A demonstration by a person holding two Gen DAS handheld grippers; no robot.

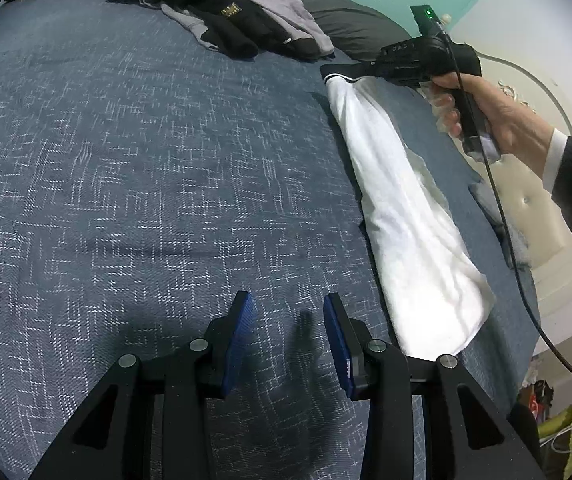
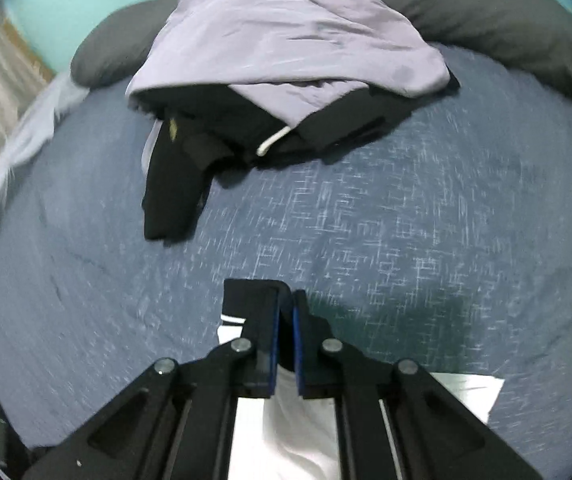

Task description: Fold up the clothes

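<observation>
Our right tongs (image 2: 285, 312) pinch the dark cuff of the white garment (image 1: 402, 216) at right of frame on the bed (image 1: 146, 160); the thin grip may slip. Left tongs (image 1: 288, 320) hang half-open, empty.

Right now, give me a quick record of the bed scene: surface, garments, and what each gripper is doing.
surface: blue bedspread
white garment: long folded strip near the bed's right edge, black cuff at its far end
pile: grey garment on a black one, at the far end by the dark pillows
left gripper: open, empty, over bare bedspread
right gripper: closed on the black cuff
</observation>
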